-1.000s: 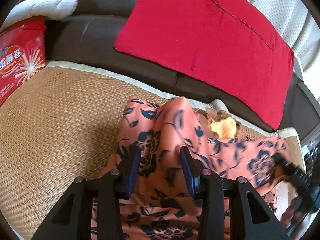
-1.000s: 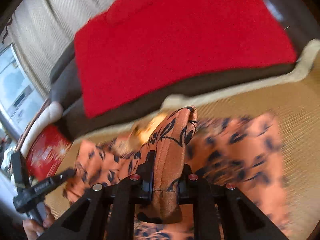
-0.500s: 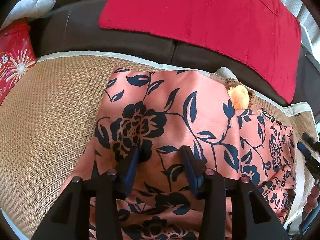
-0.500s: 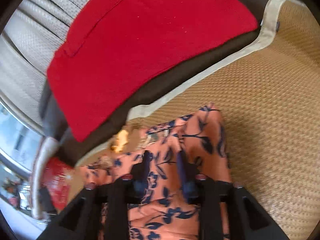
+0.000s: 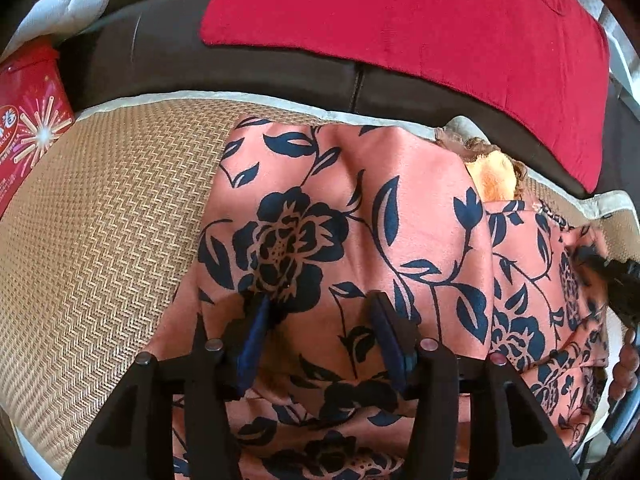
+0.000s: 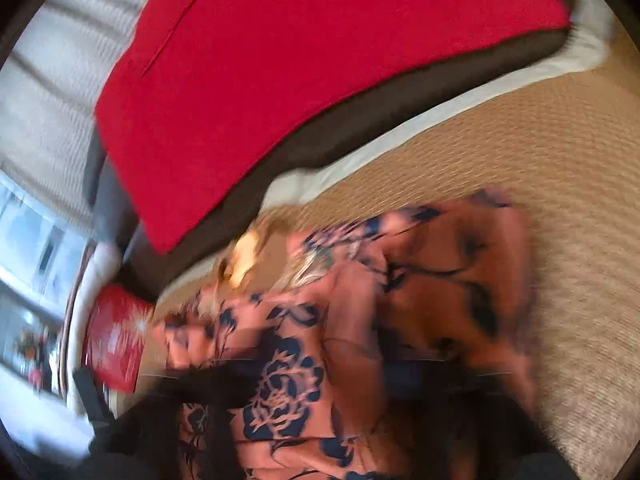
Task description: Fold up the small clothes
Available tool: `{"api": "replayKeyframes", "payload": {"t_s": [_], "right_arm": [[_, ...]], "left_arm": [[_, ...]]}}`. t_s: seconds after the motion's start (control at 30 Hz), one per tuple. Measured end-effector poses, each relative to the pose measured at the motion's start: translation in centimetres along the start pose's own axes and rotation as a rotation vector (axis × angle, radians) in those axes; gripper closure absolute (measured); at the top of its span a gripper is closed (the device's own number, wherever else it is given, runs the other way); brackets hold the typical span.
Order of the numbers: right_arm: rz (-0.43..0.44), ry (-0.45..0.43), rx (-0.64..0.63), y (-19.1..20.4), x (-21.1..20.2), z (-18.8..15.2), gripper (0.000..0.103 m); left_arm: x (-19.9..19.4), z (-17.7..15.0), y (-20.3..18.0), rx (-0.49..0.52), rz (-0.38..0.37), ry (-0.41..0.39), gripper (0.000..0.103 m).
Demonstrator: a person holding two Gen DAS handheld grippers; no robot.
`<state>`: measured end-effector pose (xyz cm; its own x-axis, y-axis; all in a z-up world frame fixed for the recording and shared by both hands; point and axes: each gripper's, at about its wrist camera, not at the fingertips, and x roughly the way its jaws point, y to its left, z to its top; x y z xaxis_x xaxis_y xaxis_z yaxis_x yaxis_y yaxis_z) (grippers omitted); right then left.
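A salmon-pink garment with dark blue flowers (image 5: 352,232) lies on the woven mat (image 5: 100,240), one half folded over the other. My left gripper (image 5: 320,320) is open, its blue pads (image 5: 256,328) resting low on the fabric with the cloth between them. In the right wrist view the same garment (image 6: 360,340) is blurred by motion. My right gripper (image 6: 320,376) is over it with its fingers spread apart, but the blur hides whether any cloth is pinched. The right gripper also shows at the right edge of the left wrist view (image 5: 616,280).
A red cushion (image 5: 420,20) leans on the dark brown sofa back (image 5: 160,56). A red snack tin (image 5: 24,120) stands at the mat's left. A small orange-and-brown item (image 5: 494,176) lies behind the garment. A white pillow (image 5: 60,4) is far left.
The lifted garment half was laid down flat over the other half. My left gripper stayed open and sank onto the cloth. My right gripper opened wider and is moving fast.
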<state>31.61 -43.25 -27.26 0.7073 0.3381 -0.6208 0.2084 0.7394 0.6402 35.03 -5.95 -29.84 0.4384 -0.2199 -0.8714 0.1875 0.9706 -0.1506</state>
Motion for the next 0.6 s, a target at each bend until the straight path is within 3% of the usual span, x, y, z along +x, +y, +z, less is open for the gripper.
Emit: {"api": "replayKeyframes", "payload": {"t_s": [0.1,0.23,0.33,0.47,0.53,0.6], "right_arm": [[-0.059,0.003,-0.130,3.1,0.7,-0.9,0.093],[-0.137,-0.176,-0.219,6.2,-3.6,-1.2,0.093],[-0.193,-0.248,-0.159,4.3,-6.1,-0.7,0.094],[-0.271,-0.217,-0.017,-0.6,-6.4,0.0,0.093],[-0.216,-0.091,0.028,-2.2,-4.5,-0.2,0.093],[-0.168,-0.031,0.101,-3.4,-3.4,-0.4,0.089]], "left_arm": [[-0.6,0.2,0.8,-0.014,-0.002,-0.020,0.050],[-2.9,0.6,1.2,-0.031,-0.016,-0.110,0.050],[-3.7,0.6,1.1,-0.005,-0.006,-0.130,0.050],[-2.8,0.4,1.0,0.004,0.004,-0.101,0.050],[-2.2,0.4,0.9,0.003,0.011,-0.087,0.050],[-1.4,0.5,0.6,0.011,0.040,-0.057,0.050]]}}
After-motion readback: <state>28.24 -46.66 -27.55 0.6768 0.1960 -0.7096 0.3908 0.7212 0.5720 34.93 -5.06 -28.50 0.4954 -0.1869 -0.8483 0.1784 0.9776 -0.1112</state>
